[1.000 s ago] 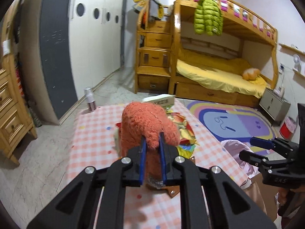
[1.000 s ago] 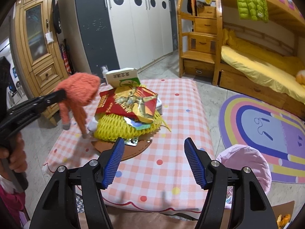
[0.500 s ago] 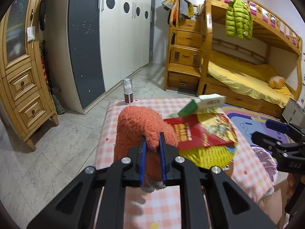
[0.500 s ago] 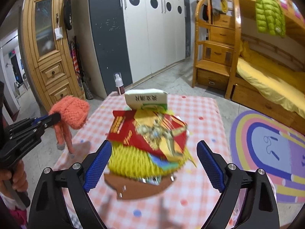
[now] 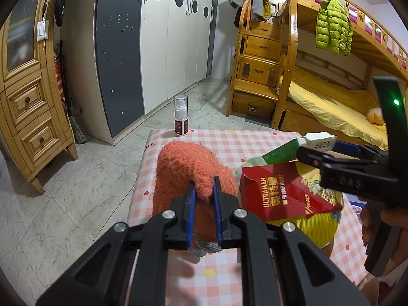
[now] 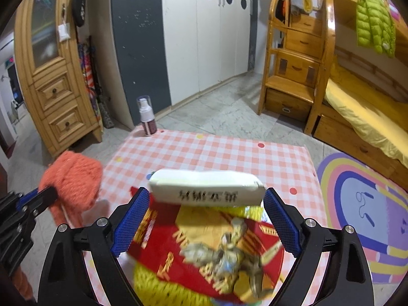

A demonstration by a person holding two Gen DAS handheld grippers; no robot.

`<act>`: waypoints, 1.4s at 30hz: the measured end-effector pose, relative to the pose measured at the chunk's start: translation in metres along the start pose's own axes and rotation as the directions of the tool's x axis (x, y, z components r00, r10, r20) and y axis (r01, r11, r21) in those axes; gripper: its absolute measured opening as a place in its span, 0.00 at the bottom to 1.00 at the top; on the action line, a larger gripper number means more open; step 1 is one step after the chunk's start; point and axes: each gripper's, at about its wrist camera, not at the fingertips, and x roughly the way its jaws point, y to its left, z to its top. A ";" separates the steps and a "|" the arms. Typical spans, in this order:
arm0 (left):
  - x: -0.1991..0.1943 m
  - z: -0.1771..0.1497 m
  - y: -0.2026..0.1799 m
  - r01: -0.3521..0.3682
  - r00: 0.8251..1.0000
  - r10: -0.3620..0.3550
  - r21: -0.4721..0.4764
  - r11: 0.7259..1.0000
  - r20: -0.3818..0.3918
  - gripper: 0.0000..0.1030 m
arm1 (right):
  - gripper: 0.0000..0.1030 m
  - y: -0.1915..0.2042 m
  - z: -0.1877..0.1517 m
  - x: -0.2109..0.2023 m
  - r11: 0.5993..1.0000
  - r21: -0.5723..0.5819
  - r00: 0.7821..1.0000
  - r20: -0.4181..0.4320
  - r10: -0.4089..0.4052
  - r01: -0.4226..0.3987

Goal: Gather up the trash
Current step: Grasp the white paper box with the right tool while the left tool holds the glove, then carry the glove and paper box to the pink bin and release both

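Note:
My left gripper (image 5: pixel 204 199) is shut on an orange knitted glove (image 5: pixel 188 170), held above the checked table's left side; the glove also shows in the right wrist view (image 6: pixel 71 178). A trash pile sits on the table: a red ULTRAMAN packet (image 5: pixel 285 193), yellow foam netting (image 5: pixel 316 227) and a white-green carton (image 5: pixel 313 140). My right gripper (image 6: pixel 204 219) is open, its blue fingers either side of the pile, with the carton (image 6: pixel 206 188) and red packet (image 6: pixel 204 250) between them.
A spray bottle (image 5: pixel 181 116) stands at the table's far left corner. The pink checked tablecloth (image 6: pixel 229 153) covers the table. A wardrobe, wooden cabinet, bunk bed (image 5: pixel 331 97) and rainbow rug (image 6: pixel 364 204) surround it.
My right gripper has moved forward over the trash pile, which now sits between its open fingers. My left gripper still holds the glove and has swung left.

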 end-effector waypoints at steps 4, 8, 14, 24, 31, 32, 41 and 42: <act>0.005 -0.001 0.000 0.003 1.000 -0.003 -0.005 1.000 -0.012 0.10 | 0.87 0.002 0.004 0.011 1.000 0.012 0.999 -0.043 0.011 -0.011; 0.006 -0.001 0.001 0.002 1.000 -0.002 -0.005 1.000 -0.015 0.10 | 0.78 0.005 0.003 0.010 1.000 -0.022 0.999 -0.042 -0.022 0.021; -0.005 0.003 0.000 -0.009 1.000 0.009 -0.007 1.000 0.000 0.10 | 0.78 0.005 0.008 -0.027 0.999 -0.025 0.988 0.151 -0.019 0.023; -0.062 0.012 -0.029 0.098 0.992 -0.102 0.053 0.994 0.074 0.10 | 0.78 -0.023 -0.002 -0.129 1.000 0.011 0.958 0.285 -0.024 0.022; -0.100 0.000 -0.074 0.231 0.969 -0.240 0.115 0.966 0.067 0.10 | 0.78 -0.054 -0.044 -0.186 0.995 0.071 0.951 0.298 -0.082 0.063; -0.104 -0.003 -0.084 0.247 0.964 -0.256 0.129 0.960 0.065 0.10 | 0.78 -0.057 -0.049 -0.191 0.994 0.078 0.950 0.299 -0.091 0.071; -0.108 -0.046 -0.185 0.397 0.913 -0.407 0.292 0.870 -0.027 0.10 | 0.78 -0.101 -0.124 -0.234 0.965 0.179 0.942 0.242 -0.231 0.191; -0.107 -0.051 -0.196 0.415 0.905 -0.423 0.305 0.857 -0.043 0.10 | 0.78 -0.106 -0.130 -0.237 0.960 0.193 0.940 0.235 -0.248 0.205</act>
